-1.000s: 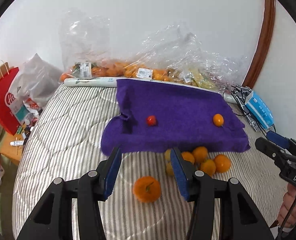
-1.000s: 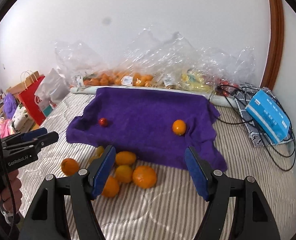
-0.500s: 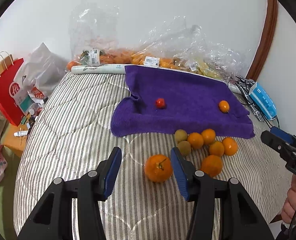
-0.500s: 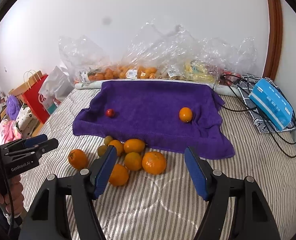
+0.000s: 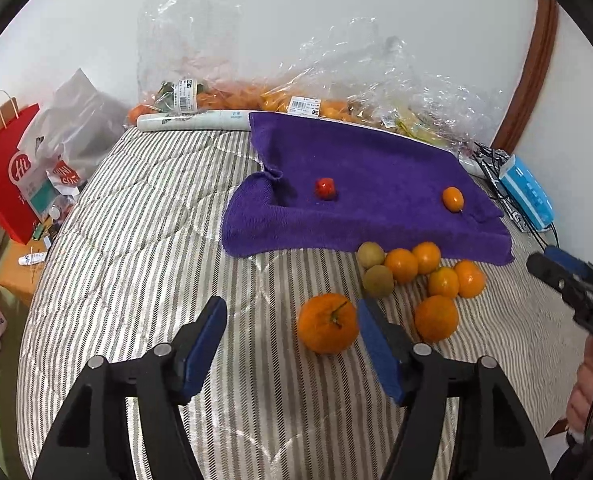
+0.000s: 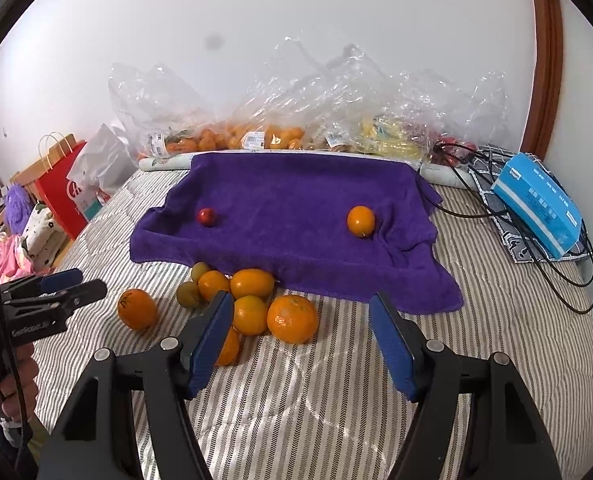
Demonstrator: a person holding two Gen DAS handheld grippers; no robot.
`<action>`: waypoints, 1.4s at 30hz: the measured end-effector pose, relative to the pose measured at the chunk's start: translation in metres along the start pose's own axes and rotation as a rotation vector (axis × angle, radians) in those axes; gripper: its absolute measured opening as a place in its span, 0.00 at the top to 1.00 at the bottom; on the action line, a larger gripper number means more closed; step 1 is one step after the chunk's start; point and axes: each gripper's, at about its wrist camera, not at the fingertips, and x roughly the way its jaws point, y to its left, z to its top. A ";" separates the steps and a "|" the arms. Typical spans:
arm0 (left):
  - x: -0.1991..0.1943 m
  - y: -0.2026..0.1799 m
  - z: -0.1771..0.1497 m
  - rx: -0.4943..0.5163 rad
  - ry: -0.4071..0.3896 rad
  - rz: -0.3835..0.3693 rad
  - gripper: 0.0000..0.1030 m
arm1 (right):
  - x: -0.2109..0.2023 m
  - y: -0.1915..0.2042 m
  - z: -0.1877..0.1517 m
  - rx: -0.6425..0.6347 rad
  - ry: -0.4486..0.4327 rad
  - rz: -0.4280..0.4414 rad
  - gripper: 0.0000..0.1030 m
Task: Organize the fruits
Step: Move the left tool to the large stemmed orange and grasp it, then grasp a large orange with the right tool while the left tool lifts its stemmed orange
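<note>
Far left: red paper bag (image 5: 4,168) and grey plastic bag (image 5: 72,120) beside the bed (image 5: 136,240), quilted, striped, soft enough to let round fruit roll. Left tongs (image 5: 292,332) spread wide, holding nothing, low over the quilt. Lone stemmed orange (image 5: 327,329) between the pads, close against the right pad (image 5: 376,348), well off the left one. Judged step: pickup of this orange for the purple towel (image 5: 368,184). Advisable to shift right until centred, then close gently across the widest part; dimpled, yielding skin, squeezing not needed. Further right: loose cluster (image 5: 420,276) of smooth oranges and two dull green-brown fruits, touching one another at the towel's front edge. On the plush, rumpled towel: small glossy red fruit (image 5: 325,189) to the left, small orange (image 5: 452,198) to the right, well apart. Right tongs (image 6: 302,340) likewise spread wide and empty, above the cluster's near side. Crinkled clear bags (image 6: 336,120) of fruit along the wall.
</note>
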 end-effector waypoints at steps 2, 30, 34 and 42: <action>0.003 0.002 -0.004 0.004 0.012 -0.016 0.35 | 0.001 -0.001 0.000 0.001 -0.002 -0.002 0.32; 0.060 -0.027 -0.012 0.054 0.082 -0.050 0.60 | 0.047 -0.007 -0.024 0.011 0.074 0.037 0.41; 0.061 -0.025 -0.010 0.054 0.079 -0.050 0.60 | 0.057 -0.003 -0.026 -0.005 0.085 0.039 0.44; 0.063 -0.017 -0.007 0.037 0.078 -0.069 0.60 | 0.075 -0.003 -0.026 -0.003 0.114 0.055 0.59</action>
